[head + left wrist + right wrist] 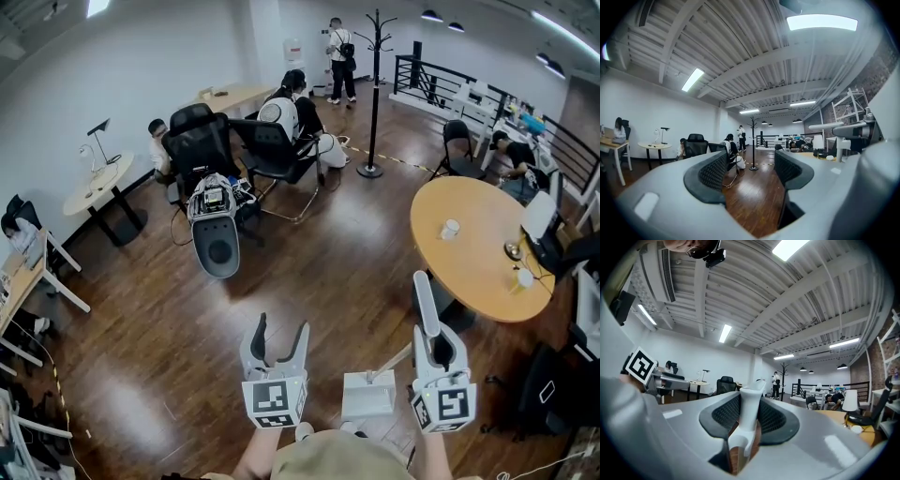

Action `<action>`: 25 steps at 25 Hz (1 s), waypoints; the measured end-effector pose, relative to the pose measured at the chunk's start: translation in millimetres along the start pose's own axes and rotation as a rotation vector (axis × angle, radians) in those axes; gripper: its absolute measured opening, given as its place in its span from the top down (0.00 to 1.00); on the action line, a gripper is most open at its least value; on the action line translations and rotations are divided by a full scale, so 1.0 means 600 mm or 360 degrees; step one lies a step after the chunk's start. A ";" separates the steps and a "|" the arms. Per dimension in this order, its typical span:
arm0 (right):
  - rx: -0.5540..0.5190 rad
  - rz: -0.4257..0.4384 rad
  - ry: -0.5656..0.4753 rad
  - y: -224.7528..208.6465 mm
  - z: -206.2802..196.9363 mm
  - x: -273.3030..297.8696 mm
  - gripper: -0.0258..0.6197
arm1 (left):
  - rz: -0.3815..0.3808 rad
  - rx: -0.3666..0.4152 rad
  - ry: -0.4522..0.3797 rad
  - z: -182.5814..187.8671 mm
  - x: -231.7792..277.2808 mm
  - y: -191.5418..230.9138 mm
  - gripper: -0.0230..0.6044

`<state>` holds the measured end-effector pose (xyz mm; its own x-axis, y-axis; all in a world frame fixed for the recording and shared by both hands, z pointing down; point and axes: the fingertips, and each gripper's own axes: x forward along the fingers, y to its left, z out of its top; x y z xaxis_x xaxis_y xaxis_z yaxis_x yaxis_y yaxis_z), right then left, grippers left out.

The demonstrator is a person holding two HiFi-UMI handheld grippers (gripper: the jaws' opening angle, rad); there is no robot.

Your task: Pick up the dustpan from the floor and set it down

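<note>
The dustpan's white handle (425,298) stands up between the jaws of my right gripper (437,345), which is shut on it. A thin rod runs down and left from there to the pale grey pan (367,395), which hangs over the wooden floor close to my body. In the right gripper view the handle (750,411) fills the gap of the right gripper (749,420), with both pads against it. My left gripper (280,330) stands open to the left of the pan, and nothing lies between its fingers (710,174).
A round wooden table (469,274) with a paper cup (451,228) stands right of the grippers. Ahead are black office chairs (274,148), a grey machine (216,239), a coat stand (373,94) and several people. Desks line the left wall.
</note>
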<state>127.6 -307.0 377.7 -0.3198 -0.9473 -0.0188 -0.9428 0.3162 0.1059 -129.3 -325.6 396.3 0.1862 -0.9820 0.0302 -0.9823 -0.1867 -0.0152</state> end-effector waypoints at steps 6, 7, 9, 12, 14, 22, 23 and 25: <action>-0.0022 0.0009 0.0257 0.010 -0.114 -0.022 0.78 | -0.0004 0.0006 0.0035 -0.014 0.000 0.001 0.49; -0.0023 0.0008 0.0288 0.009 -0.132 -0.025 0.78 | -0.0004 0.0001 0.0037 -0.015 0.000 0.001 0.49; -0.0014 0.0012 0.0340 0.007 -0.165 -0.027 0.78 | -0.0003 -0.0009 0.0028 -0.010 -0.002 0.003 0.49; 0.0001 0.0023 0.0409 0.005 -0.210 -0.026 0.78 | -0.0008 -0.0001 0.0023 -0.007 -0.003 -0.001 0.49; 0.0012 0.0029 0.0457 0.007 -0.241 -0.022 0.78 | -0.0014 0.0010 0.0037 -0.012 -0.003 -0.004 0.49; 0.0044 0.0053 0.0649 0.016 -0.371 -0.010 0.78 | -0.0004 0.0013 0.0093 -0.031 -0.008 -0.004 0.49; 0.0047 0.0060 0.0661 0.016 -0.383 -0.008 0.78 | 0.0002 0.0015 0.0096 -0.033 -0.009 -0.002 0.49; 0.0049 0.0070 0.0686 0.018 -0.401 -0.004 0.78 | 0.0015 0.0014 0.0103 -0.035 -0.011 0.002 0.49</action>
<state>140.9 -313.6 618.3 -0.2973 -0.8657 0.4027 -0.9336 0.3520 0.0674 -131.9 -319.1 417.1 0.1750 -0.9800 0.0943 -0.9837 -0.1780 -0.0246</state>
